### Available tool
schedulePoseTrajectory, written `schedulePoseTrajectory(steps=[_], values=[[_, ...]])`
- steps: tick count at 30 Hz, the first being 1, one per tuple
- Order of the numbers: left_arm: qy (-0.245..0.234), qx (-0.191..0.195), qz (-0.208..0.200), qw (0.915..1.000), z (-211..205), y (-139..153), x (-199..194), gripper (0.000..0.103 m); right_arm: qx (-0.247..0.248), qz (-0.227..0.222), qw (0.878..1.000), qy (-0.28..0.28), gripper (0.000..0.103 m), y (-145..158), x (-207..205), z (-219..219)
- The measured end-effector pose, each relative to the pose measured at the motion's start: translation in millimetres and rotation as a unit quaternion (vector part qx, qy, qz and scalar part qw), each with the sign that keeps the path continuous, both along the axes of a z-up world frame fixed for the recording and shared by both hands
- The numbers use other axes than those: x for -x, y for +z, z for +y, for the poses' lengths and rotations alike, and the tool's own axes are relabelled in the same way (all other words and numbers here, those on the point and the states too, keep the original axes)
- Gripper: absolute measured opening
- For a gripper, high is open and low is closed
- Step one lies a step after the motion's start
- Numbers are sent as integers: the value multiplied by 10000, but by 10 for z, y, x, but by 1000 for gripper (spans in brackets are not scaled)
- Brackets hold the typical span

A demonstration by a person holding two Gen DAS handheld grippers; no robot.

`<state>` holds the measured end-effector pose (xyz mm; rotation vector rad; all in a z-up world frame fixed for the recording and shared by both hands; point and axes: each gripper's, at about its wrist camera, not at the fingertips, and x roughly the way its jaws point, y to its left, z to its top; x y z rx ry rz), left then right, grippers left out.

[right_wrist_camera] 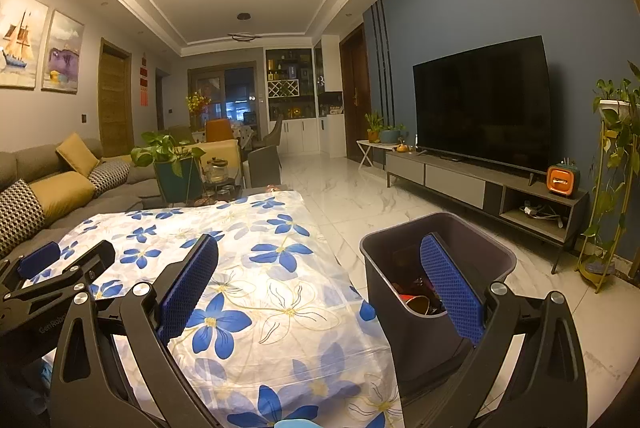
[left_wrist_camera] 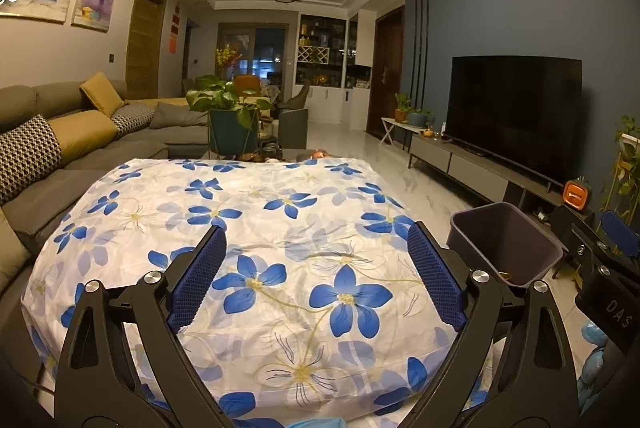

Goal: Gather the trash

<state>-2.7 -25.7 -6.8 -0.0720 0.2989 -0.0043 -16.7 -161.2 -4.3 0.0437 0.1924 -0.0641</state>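
Hovering spread and empty over the flowered cloth (left_wrist_camera: pixel 288 228), the left gripper (left_wrist_camera: pixel 316 268) and right gripper (right_wrist_camera: pixel 320 288) risk missing any remaining scrap, since the trash (right_wrist_camera: pixel 420 298) seen lies inside the dark bin (right_wrist_camera: pixel 400 340) beside the table.

Table (left_wrist_camera: pixel 132 211) w/ blue-flower cloth (left_wrist_camera: pixel 280 248), bare. Dark bin (right_wrist_camera: pixel 404 328) on marble floor (right_wrist_camera: pixel 360 195) beside it.

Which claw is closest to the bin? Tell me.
The right claw: its outer finger overlaps the dark bin beside the table. The left claw hovers over the floral cloth.
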Motion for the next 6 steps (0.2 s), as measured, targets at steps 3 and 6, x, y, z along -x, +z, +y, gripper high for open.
schedulePoseTrajectory(steps=[3,6], values=[[0,90,2,10000,29,-9,4,93,-15,2,10000,4,97,-3,-3,-6],[3,108,-9,9999,38,-9,4,93,-25,6,10000,6,97,-4,-7,-5]])
